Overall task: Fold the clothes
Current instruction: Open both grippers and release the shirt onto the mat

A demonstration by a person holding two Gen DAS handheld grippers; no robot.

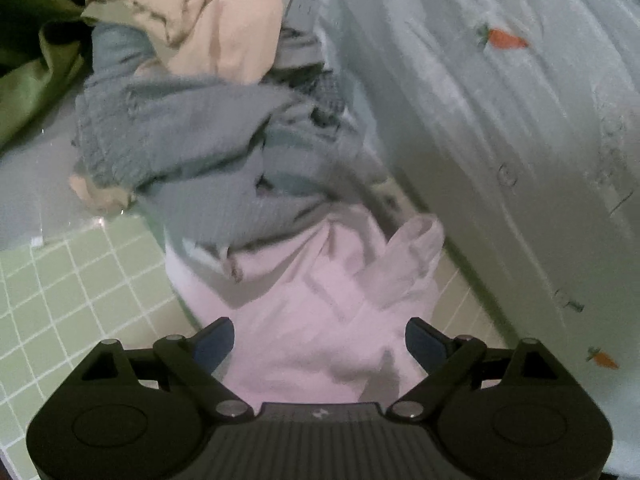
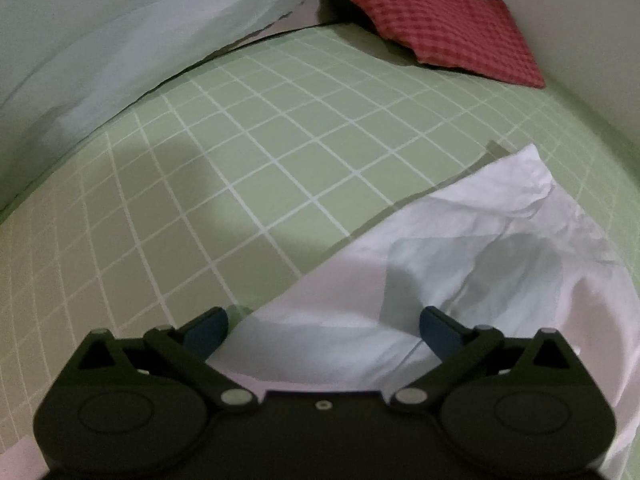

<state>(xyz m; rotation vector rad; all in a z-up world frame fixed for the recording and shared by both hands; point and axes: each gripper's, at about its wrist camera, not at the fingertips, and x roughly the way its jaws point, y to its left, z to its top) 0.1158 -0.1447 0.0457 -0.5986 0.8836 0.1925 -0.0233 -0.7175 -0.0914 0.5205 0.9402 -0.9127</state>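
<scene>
A pale pink garment (image 1: 312, 288) lies crumpled on the green grid mat (image 1: 60, 300), at the near end of a heap. My left gripper (image 1: 320, 340) hovers just over it, jaws wide apart, and the pads do not press on the cloth. In the right wrist view a pale white-pink cloth (image 2: 460, 248) lies flat with a creased corner on the mat (image 2: 280, 152). My right gripper (image 2: 324, 330) stands open above its near edge, with the cloth under the gap and nothing gripped.
The heap behind the pink garment holds a grey knit (image 1: 180, 132), a peach garment (image 1: 208, 28) and a green cloth (image 1: 36, 72). A white buttoned shirt with carrot prints (image 1: 500, 120) spreads to the right. A folded red checked cloth (image 2: 444, 28) lies at the mat's far corner.
</scene>
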